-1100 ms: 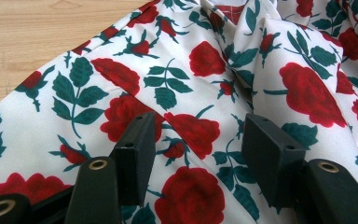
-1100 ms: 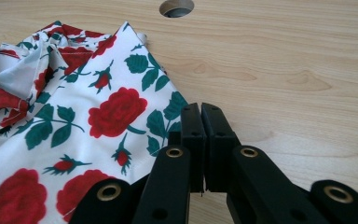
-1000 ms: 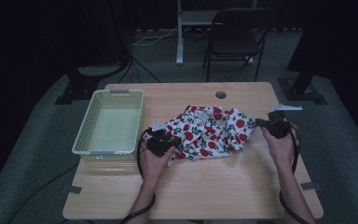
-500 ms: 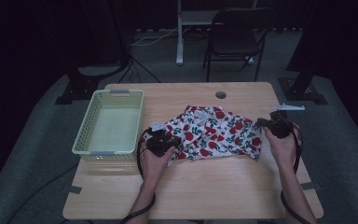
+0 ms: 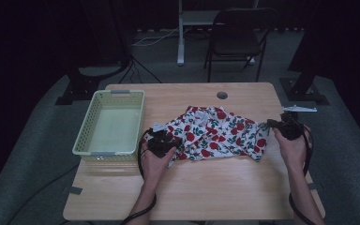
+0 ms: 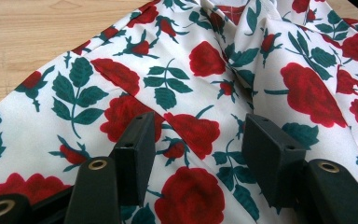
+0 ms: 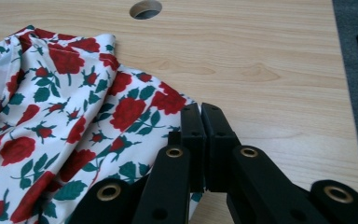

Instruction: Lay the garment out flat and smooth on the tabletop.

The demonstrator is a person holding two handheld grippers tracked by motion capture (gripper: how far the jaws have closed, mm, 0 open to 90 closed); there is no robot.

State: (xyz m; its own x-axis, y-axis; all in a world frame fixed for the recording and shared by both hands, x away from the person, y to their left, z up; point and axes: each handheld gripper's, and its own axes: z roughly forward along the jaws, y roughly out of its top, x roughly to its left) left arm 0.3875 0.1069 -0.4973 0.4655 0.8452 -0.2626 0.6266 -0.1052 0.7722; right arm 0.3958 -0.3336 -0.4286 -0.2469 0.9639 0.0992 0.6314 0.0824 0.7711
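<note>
A white cloth printed with red roses and green leaves (image 5: pixel 211 133) lies crumpled across the middle of the wooden table (image 5: pixel 215 187). My left gripper (image 5: pixel 168 138) rests at the cloth's left end. In the left gripper view its jaws (image 6: pixel 198 123) stand open just over the cloth (image 6: pixel 191 60), and the pads are apart with fabric below them. My right gripper (image 5: pixel 269 123) is at the cloth's right edge. Seen from the right gripper view, that gripper (image 7: pixel 200 109) is shut, pad against pad. The cloth's edge (image 7: pixel 74 102) runs under the tips, and I see no fabric between the pads.
A pale green plastic basket (image 5: pixel 85 126) stands to the left of the cloth, with nothing in it. A round cable hole (image 5: pixel 222 95) is near the table's far edge. A folding chair (image 5: pixel 236 42) and stand legs are on the floor beyond the table.
The cloth's right part has spread out toward the front right. My right gripper has shifted slightly. My left gripper has stayed where it was.
</note>
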